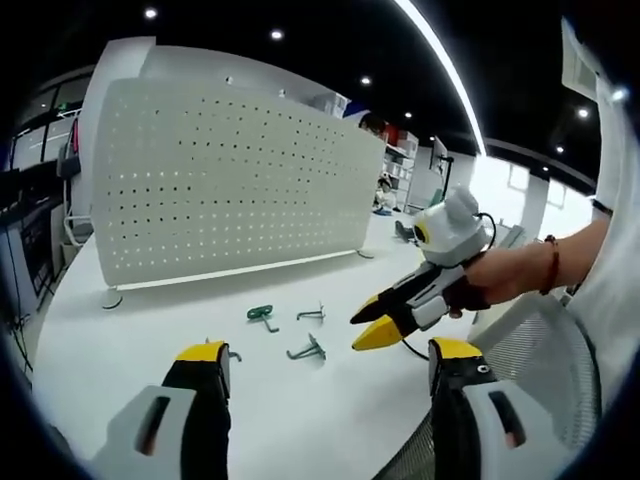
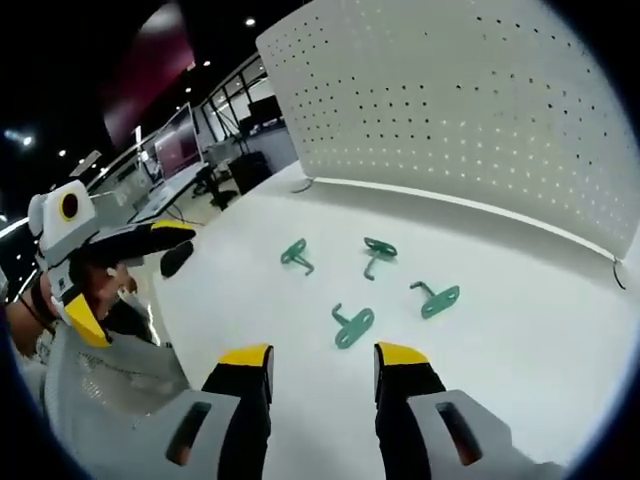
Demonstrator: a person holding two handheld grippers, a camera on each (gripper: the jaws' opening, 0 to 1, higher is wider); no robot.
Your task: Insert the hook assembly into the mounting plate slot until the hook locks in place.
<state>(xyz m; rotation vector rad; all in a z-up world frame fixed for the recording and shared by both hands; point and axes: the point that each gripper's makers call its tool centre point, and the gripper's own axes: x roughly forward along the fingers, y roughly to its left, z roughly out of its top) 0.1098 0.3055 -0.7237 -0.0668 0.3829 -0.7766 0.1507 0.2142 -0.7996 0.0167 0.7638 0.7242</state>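
Presently: right gripper (image 2: 322, 366) spread, empty, low over the counter (image 2: 520, 330). Left gripper (image 1: 328, 362) likewise spread, empty. Just beyond, four green hooks (image 2: 353, 325) lie loose on the counter, apart from one another. Far: upright pegboard (image 2: 470, 110), no hook mounted. Task apparently unstarted; picking, inserting, locking all remain.

Open-plan office: monitors (image 2: 178, 140), desks (image 2: 165, 195), ceiling downlights (image 1: 276, 34).
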